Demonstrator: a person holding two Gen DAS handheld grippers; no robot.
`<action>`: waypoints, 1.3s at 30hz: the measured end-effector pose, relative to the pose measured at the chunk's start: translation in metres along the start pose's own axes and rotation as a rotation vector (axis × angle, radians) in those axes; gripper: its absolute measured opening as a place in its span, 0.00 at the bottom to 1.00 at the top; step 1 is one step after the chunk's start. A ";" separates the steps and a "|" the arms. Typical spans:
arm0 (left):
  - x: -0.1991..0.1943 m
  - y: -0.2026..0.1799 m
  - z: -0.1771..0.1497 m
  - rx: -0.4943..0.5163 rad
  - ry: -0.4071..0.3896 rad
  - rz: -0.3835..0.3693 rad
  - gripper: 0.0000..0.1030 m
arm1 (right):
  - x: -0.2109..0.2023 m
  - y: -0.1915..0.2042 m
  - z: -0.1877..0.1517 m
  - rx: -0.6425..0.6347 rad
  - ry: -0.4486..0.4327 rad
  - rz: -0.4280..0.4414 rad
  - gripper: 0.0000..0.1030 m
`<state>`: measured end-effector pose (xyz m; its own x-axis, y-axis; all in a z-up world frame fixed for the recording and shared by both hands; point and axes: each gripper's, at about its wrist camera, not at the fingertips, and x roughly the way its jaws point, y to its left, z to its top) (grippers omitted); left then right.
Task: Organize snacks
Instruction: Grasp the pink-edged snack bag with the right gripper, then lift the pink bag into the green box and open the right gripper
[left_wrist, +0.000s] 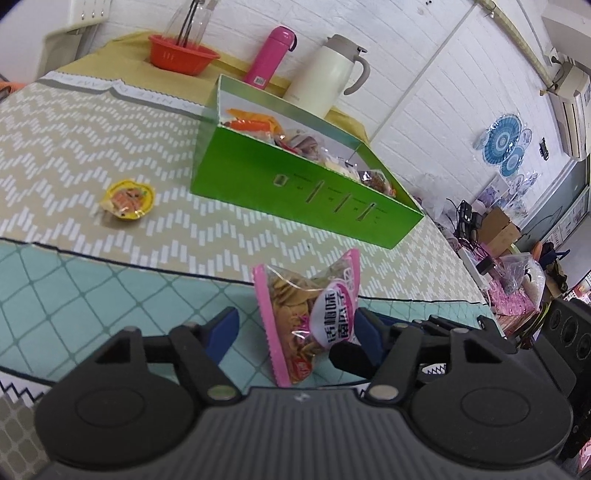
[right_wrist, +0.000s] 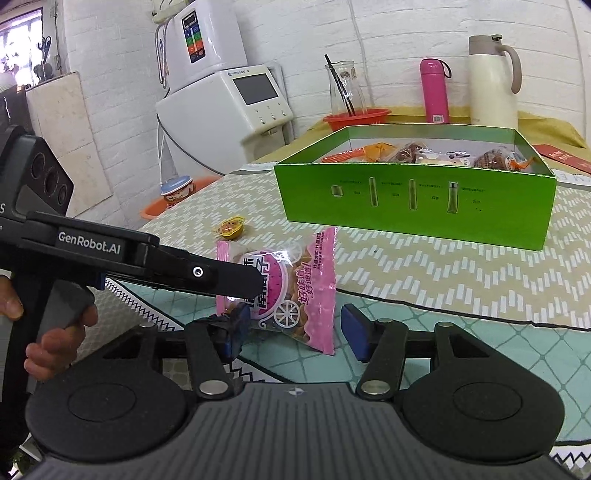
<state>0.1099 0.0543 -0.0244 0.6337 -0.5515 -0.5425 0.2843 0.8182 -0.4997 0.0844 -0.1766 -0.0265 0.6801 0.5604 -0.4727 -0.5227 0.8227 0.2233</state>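
A pink packet of snacks (left_wrist: 306, 314) (right_wrist: 291, 291) stands on edge on the teal cloth, between the jaws of both grippers. My left gripper (left_wrist: 295, 328) is open around it: the right pad touches the packet, the left pad stands apart. One of its black fingers (right_wrist: 229, 275) lies across the packet's left end. My right gripper (right_wrist: 295, 332) is open too, its right pad clear of the packet. Beyond stands the open green box (left_wrist: 295, 184) (right_wrist: 406, 206) with several wrapped snacks inside. A small yellow snack (left_wrist: 127, 199) (right_wrist: 231, 228) lies on the zigzag cloth.
Behind the box stand a pink bottle (right_wrist: 434, 90), a cream jug (right_wrist: 491, 81) and a red basket (right_wrist: 356, 118) with a glass carafe. A white dispenser (right_wrist: 221, 122) stands off the table's far left corner. A hand (right_wrist: 55, 332) grips the left gripper's handle.
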 end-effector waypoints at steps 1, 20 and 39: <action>0.002 0.001 0.000 -0.002 0.004 0.001 0.64 | 0.001 0.000 0.000 0.003 0.002 0.005 0.90; -0.009 -0.031 0.030 0.075 -0.088 -0.057 0.24 | -0.015 0.003 0.024 -0.023 -0.086 -0.016 0.57; 0.042 -0.026 0.145 0.127 -0.123 -0.073 0.25 | 0.032 -0.036 0.106 0.064 -0.226 -0.127 0.59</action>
<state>0.2337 0.0331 0.0635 0.6887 -0.5927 -0.4176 0.4167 0.7949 -0.4410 0.1795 -0.1785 0.0404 0.8394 0.4537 -0.2993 -0.3973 0.8880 0.2317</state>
